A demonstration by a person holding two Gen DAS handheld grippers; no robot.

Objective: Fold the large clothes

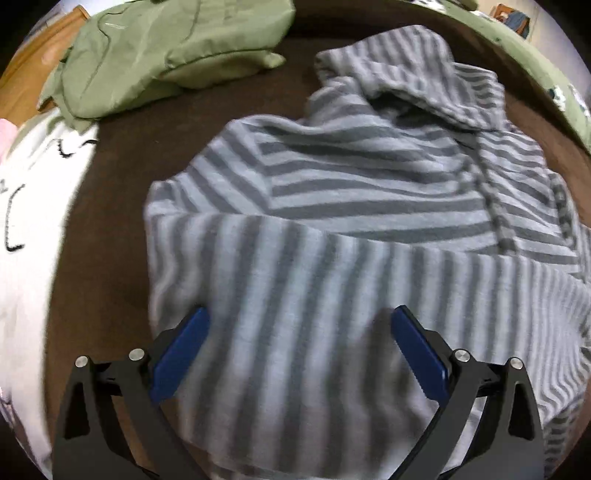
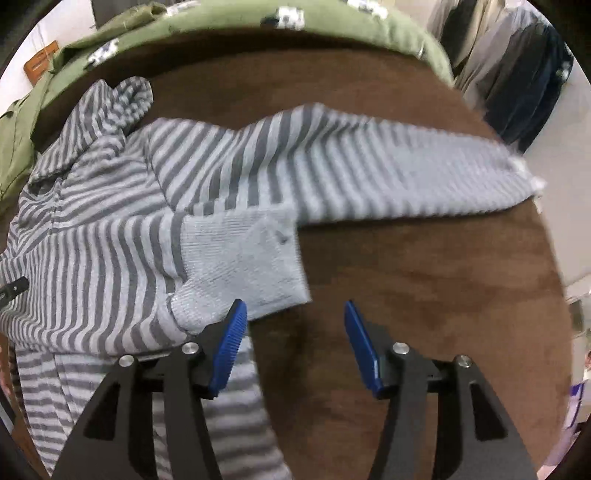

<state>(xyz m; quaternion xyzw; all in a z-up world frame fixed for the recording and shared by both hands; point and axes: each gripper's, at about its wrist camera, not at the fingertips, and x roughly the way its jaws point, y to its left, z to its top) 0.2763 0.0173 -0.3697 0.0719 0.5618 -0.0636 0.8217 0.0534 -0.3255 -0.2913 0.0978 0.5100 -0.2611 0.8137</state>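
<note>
Left wrist: striped hoodie (image 1: 332, 206) (sleeve folded across), claws (image 1: 299, 350) spread.

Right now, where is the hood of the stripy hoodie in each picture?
Left wrist view: the hood is at the top, right of middle, far beyond the open left tongs.
Right wrist view: the hood is at the upper left, far from the open right tongs.
Shared landmark: the green cloth along the far edge, just behind the hood.

Grey-striped hoodie (image 1: 369, 192), brown table (image 2: 424, 288), green garment (image 1: 166, 48).
</note>
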